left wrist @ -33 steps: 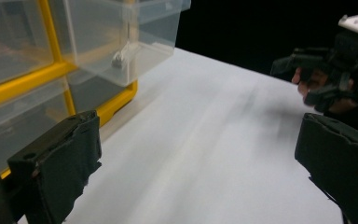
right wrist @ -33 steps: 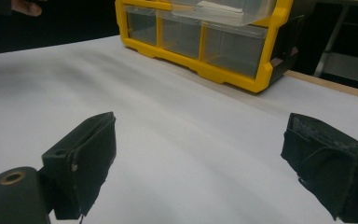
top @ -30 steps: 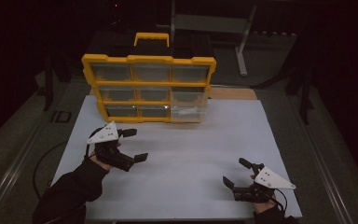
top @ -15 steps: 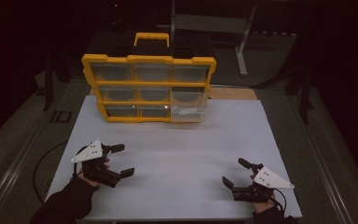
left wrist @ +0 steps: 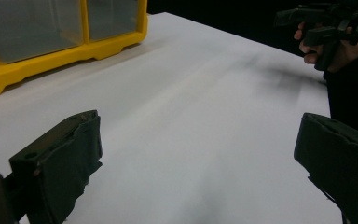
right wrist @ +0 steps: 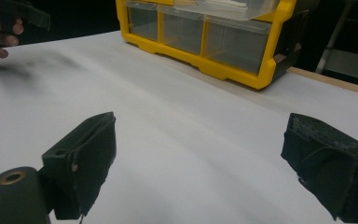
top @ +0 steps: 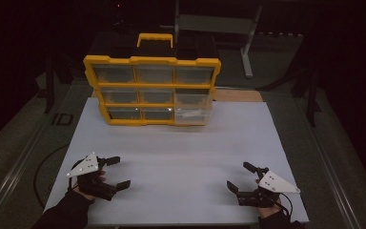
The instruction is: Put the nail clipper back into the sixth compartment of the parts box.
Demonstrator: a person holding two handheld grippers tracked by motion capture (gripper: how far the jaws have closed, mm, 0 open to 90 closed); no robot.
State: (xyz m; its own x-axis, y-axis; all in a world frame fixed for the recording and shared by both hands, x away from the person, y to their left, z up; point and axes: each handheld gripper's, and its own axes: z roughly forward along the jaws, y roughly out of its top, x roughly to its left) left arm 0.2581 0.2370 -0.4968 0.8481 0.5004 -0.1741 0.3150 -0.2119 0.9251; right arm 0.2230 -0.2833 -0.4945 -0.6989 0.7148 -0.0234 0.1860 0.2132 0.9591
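Note:
A yellow parts organiser (top: 151, 88) with clear drawers stands upright at the back of the white table (top: 181, 157); its lower right drawer (top: 193, 113) is pulled out a little. My left gripper (top: 116, 172) rests near the front left of the table, open with nothing between its jaws. My right gripper (top: 240, 176) sits near the front right, also open and empty. In the left gripper view the organiser's yellow base (left wrist: 51, 60) lies ahead to the left and the other gripper (left wrist: 326, 23) is far right. The right gripper view has the organiser (right wrist: 205, 32) ahead.
A wooden board (top: 238, 95) lies behind the table's far right edge. A metal stand (top: 248, 43) is in the dark behind. White table surface stretches between the two grippers and the organiser.
My left gripper has drawn back from the middle left toward the front left edge of the table. The right gripper has barely moved.

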